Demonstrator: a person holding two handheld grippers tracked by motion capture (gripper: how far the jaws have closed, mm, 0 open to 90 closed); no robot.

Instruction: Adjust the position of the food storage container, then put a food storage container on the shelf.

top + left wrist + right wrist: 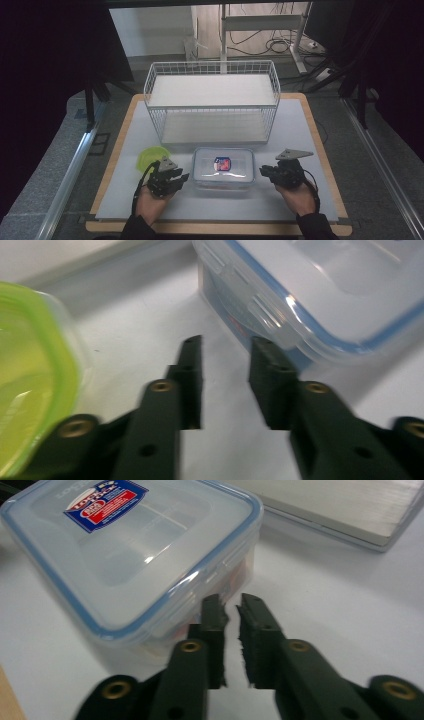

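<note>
Currently I am holding my left gripper (181, 177) and right gripper (263, 171) at opposite ends of the lidded container (223, 167), near the board's (300, 130) front edge. Both jaw pairs are standing slightly parted, gripping nothing.

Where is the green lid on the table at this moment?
In the high view, the green lid lies on the table's left side, just behind the left hand-held gripper, left of the clear plastic container and in front of the wire basket.

Grey floor (45, 165) (cables (280, 46) beyond)
</note>
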